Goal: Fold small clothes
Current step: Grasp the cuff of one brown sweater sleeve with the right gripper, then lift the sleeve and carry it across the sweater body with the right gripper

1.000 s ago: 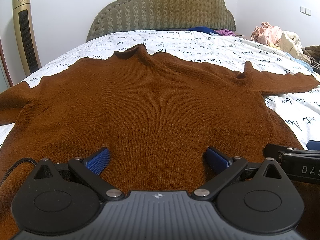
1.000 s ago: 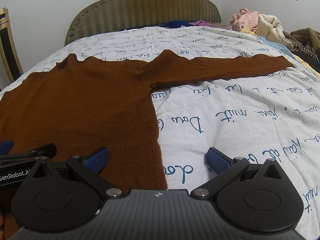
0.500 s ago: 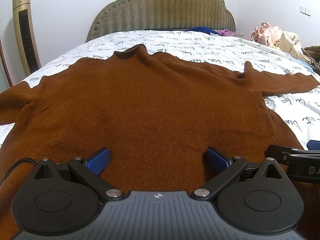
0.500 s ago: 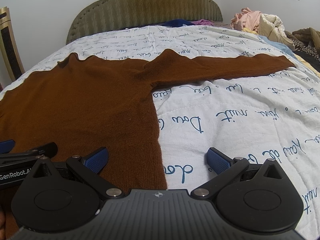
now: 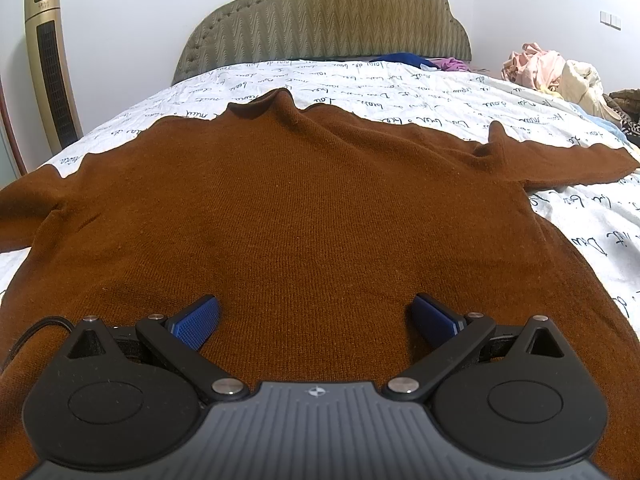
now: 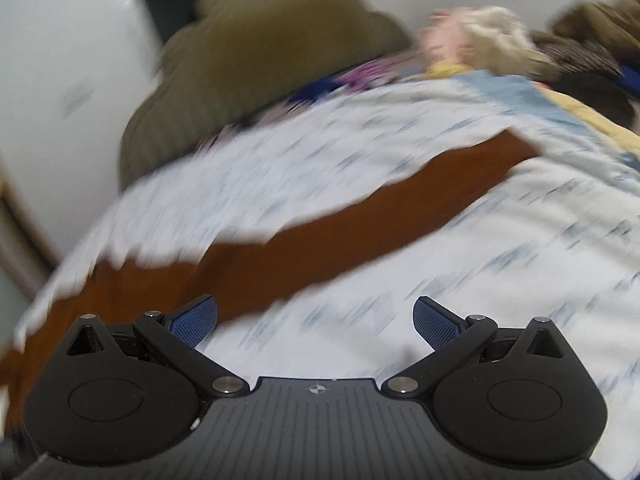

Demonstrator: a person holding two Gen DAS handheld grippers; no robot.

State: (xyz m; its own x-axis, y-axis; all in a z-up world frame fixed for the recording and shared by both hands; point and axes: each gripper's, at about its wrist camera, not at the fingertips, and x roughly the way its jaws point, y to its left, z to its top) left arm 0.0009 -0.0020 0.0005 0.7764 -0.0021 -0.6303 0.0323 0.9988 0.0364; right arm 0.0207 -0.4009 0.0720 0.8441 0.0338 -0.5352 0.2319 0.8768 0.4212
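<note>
The left wrist view is sharp and evenly lit by soft indoor light, with fisheye bending at the edges. The right wrist view is strongly motion-blurred; only the black two-finger right gripper (image 6: 316,318) stays sharp.

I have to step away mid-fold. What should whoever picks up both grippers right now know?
Left gripper: open, empty, low over the sweater near its hem.
Right gripper: open, empty, in fast motion (view blurred), pointing at the right sleeve.
Sweater lies flat on the bed, both sleeves spread out.
Done: laid out. Left: every fold; the right sleeve looks like the likely first one.
</note>
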